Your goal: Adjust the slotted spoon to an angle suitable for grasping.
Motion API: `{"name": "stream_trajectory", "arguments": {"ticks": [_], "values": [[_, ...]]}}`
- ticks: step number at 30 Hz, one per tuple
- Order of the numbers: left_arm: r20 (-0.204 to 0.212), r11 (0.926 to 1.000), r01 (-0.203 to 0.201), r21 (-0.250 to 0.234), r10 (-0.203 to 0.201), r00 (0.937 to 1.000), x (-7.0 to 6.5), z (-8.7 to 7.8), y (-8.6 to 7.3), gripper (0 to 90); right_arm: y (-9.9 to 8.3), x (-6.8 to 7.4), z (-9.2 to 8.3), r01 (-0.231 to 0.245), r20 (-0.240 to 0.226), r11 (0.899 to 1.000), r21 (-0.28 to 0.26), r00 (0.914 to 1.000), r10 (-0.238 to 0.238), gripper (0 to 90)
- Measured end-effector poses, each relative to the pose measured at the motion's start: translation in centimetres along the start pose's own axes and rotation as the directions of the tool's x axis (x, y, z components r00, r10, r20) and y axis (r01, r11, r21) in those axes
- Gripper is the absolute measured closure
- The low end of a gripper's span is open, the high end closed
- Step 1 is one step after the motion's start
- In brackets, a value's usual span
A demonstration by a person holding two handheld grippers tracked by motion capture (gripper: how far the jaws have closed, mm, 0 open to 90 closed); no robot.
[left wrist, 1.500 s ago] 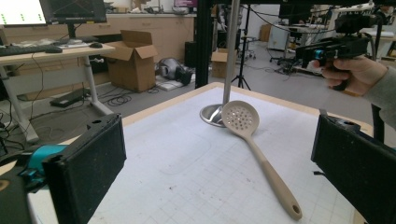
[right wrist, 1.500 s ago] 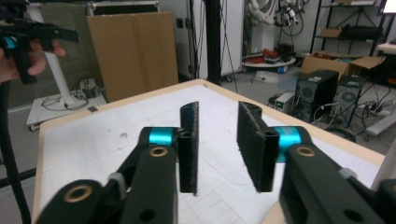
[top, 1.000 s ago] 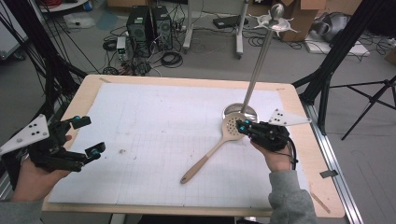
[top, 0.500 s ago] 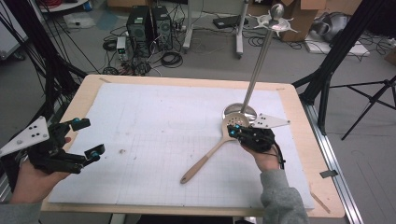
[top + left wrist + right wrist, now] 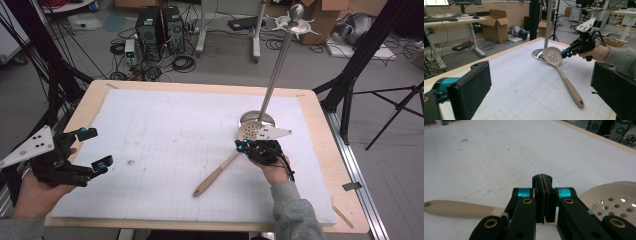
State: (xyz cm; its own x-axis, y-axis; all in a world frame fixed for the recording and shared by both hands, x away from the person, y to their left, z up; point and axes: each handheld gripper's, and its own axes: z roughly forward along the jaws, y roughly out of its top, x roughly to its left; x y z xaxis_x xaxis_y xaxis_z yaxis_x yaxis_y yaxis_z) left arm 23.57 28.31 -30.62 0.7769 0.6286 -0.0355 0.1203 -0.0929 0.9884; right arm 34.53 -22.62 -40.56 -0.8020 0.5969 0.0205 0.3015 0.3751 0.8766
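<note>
From the high view, a beige slotted spoon with a round perforated head and a long rounded handle (image 5: 227,162) lies flat on the white gridded mat (image 5: 165,150) that covers the wooden table (image 5: 320,130), its head just beside the round metal base of an upright metal pole stand (image 5: 270,90) and its handle running toward the person's side; the right gripper (image 5: 245,146) hangs just over the spoon's neck, while the left gripper (image 5: 95,147) sits well apart at the table's left edge with its jaws spread and nothing between them. In the left gripper view, its own two black padded jaws stand wide at the bottom corners, and farther off the right gripper (image 5: 564,53) points at the rim of the spoon's head (image 5: 552,55), near it but, as far as I can tell, not gripping it. In the right gripper view the two black pads are pressed flat together with nothing between them (the spoon passes underneath, handle (image 5: 456,208) to one side, perforated head (image 5: 614,197) to the other). My judgement: the pick-up is barely begun; the spoon rests untouched on the mat, and the right jaws must part before any grasp or lift
</note>
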Motion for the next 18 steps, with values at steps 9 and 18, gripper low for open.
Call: {"name": "stream_trajectory", "arguments": {"ticks": [9,18], "values": [[-0.003,1.0000,0.009,0.001,-0.009,1.0000,0.0,-0.2,-0.1,3.5,-0.4,0.1,1.4,0.026,0.004,0.999,0.048,0.9996,-0.027,89.6],[-0.005,0.9997,0.016,0.017,-0.015,0.9999,0.0,-0.2,-0.5,3.5,-1.3,-0.4,3.3,0.008,0.020,0.993,0.120,0.9997,-0.011,89.6]]}}
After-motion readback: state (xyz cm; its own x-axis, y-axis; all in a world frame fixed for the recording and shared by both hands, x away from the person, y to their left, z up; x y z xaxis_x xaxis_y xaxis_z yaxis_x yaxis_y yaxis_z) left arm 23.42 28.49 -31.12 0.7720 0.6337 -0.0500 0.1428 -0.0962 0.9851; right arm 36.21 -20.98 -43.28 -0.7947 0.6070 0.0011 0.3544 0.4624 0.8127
